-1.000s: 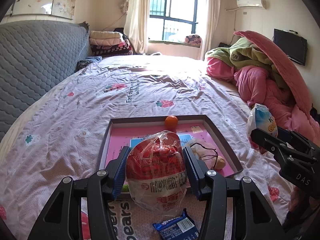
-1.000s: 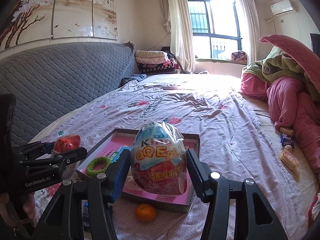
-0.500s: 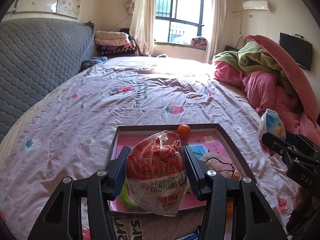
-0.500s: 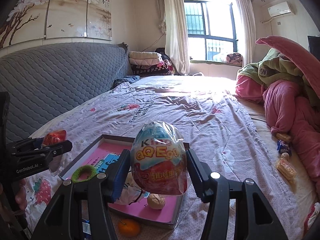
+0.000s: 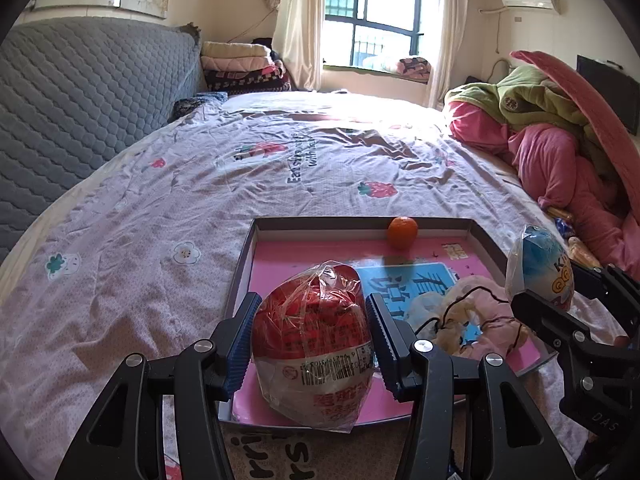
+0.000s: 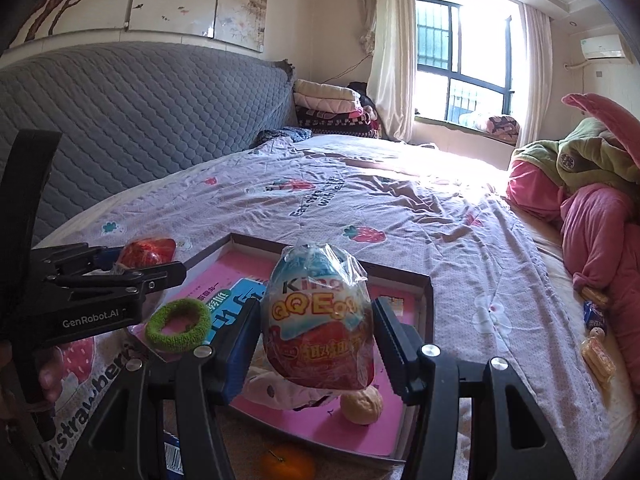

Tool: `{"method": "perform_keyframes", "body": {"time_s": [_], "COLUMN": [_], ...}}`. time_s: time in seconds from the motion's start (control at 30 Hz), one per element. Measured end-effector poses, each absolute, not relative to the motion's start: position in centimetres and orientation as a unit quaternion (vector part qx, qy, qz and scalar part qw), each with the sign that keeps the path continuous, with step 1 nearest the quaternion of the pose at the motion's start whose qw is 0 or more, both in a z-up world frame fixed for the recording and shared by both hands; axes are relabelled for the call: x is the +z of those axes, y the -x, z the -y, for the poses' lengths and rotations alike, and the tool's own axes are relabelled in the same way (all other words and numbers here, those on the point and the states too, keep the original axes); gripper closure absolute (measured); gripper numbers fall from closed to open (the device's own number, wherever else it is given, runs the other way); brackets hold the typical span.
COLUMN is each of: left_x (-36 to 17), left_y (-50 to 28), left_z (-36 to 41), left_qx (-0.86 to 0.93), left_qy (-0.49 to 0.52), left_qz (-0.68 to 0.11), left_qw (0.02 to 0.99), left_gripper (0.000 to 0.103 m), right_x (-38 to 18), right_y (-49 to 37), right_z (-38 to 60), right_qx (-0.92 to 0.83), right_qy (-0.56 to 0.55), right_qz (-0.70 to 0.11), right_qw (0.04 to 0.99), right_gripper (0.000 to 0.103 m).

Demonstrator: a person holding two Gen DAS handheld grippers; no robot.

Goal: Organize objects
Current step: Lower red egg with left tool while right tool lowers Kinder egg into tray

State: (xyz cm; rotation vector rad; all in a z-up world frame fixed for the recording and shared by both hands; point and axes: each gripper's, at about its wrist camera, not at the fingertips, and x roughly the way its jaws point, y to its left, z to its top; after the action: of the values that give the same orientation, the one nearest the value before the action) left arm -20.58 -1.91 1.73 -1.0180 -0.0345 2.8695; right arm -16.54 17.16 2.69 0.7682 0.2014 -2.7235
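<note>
Over the near end of the tray (image 5: 476, 232) on the bed (image 5: 240, 184) I carry one wrapped egg in each tool. My left gripper (image 5: 310, 340) has its jaws part-open and pressed on both sides of the red egg (image 5: 312, 344), which hangs above the tray's near left corner. My right gripper (image 6: 316, 328) has its jaws likewise clamped on the blue egg (image 6: 320, 320), held above the tray's pink floor; neither egg touches the tray yet.

Some of the tidying looks done, I judge. Inside the tray lie an orange (image 5: 402, 232) against the far wall, a green hair ring (image 6: 178, 324) near one edge, a walnut (image 6: 362, 406) and a pale crumpled bag (image 5: 472, 312) with a dark cord.

What is left, as I read it: both eggs need setting down in the tray, where bare pink floor shows between the orange and the bag. Outside the tray a second orange (image 6: 286, 462) sits on the bedcover just beside the near wall, a blue packet (image 6: 172, 456) lies near it at the picture's bottom edge, and more small wrapped snacks (image 6: 596, 344) lie well apart by the pink blankets (image 6: 600, 232). So I reckon the job is roughly at its middle.
</note>
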Motion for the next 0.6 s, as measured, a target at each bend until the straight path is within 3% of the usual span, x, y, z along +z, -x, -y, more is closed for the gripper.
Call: {"method": "perform_keyframes", "body": {"time_s": [0.6], "left_x": [-2.4], "left_y": [21.3], "left_z": [3.6], "left_qx": [0.931], "left_qy": [0.362], "left_qz": [0.017], "left_qw": [0.036], "left_gripper": [0.048], "right_x": [-1.5], "right_y": [18.1], "right_z": [-14.7], "right_qx": [-0.931], "right_qy": [-0.314], "right_qz": [-0.104], "right_qw": [0.153], "right_gripper": [0.047]}}
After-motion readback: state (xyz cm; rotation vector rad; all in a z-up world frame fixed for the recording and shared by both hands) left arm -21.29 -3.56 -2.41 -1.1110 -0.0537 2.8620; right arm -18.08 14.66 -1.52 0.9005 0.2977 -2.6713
